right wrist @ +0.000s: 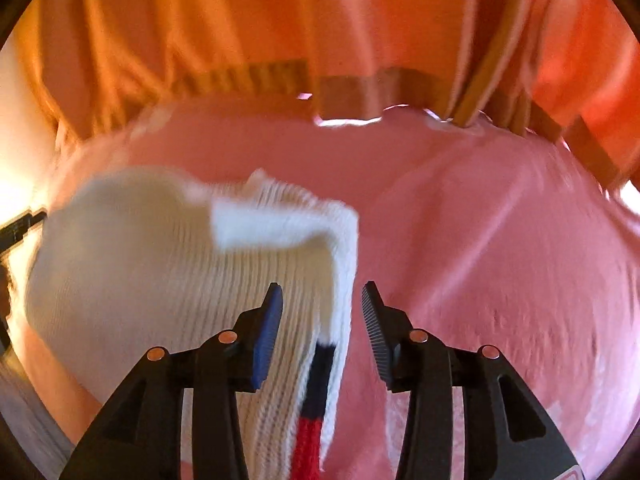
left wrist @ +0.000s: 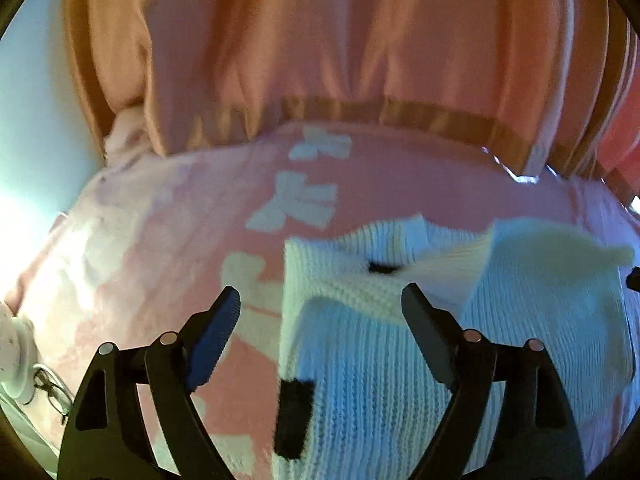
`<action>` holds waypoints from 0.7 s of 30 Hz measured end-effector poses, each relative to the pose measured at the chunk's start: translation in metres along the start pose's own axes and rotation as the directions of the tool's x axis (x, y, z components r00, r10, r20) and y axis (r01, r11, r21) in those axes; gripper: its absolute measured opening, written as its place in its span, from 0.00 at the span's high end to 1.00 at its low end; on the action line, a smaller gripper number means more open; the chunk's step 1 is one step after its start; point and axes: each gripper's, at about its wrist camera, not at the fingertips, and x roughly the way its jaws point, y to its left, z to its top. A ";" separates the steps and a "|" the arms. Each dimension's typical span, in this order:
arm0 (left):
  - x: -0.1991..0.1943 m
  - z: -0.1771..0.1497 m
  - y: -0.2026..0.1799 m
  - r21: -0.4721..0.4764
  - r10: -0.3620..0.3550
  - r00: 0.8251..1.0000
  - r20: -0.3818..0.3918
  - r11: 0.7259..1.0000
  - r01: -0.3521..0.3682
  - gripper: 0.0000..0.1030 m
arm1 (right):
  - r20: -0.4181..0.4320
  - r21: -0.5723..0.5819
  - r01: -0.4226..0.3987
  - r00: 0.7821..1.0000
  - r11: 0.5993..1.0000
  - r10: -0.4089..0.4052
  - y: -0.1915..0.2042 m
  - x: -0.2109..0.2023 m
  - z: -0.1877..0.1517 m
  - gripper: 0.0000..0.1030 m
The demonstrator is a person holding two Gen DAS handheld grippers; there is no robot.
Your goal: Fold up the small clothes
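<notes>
A small white ribbed knit sweater (left wrist: 380,360) lies on a pink bedsheet (left wrist: 140,280) with pale bow prints. It has a black patch near its left edge. My left gripper (left wrist: 320,300) is open, its jaws wide apart over the sweater's left part. In the right wrist view the same sweater (right wrist: 160,260) lies left of centre, with a black and red stripe along its right edge. My right gripper (right wrist: 322,300) is open, its jaws on either side of that right edge, not closed on it.
Orange-pink curtains (left wrist: 320,40) hang behind the bed's far edge and also show in the right wrist view (right wrist: 320,20). Glasses (left wrist: 52,392) and a white object lie at the bed's left edge. The pink sheet (right wrist: 500,260) stretches to the right of the sweater.
</notes>
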 end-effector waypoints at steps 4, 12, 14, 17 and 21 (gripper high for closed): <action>0.010 0.004 -0.015 0.051 -0.017 1.000 -0.007 0.999 0.017 0.22 | 0.029 -0.068 -0.007 1.000 0.998 0.009 0.011 0.000 0.002 0.51; -0.003 0.012 -0.048 0.207 -0.109 0.992 0.065 0.974 0.093 0.17 | -0.016 0.030 -0.007 1.000 1.000 0.008 -0.015 0.030 0.023 0.49; 0.005 0.013 -0.052 0.222 -0.103 0.993 0.058 0.971 0.088 0.15 | -0.023 0.069 -0.055 0.998 0.996 0.056 -0.020 0.035 0.026 0.49; 0.031 0.014 -0.053 0.204 -0.073 0.997 -0.020 0.976 0.075 0.15 | -0.031 0.097 -0.101 0.994 0.990 0.104 -0.016 0.044 0.033 0.49; 0.059 0.022 -0.040 0.098 -0.059 0.994 -0.091 0.993 0.068 0.34 | -0.025 0.082 -0.150 0.988 0.985 0.153 0.003 0.055 0.044 0.49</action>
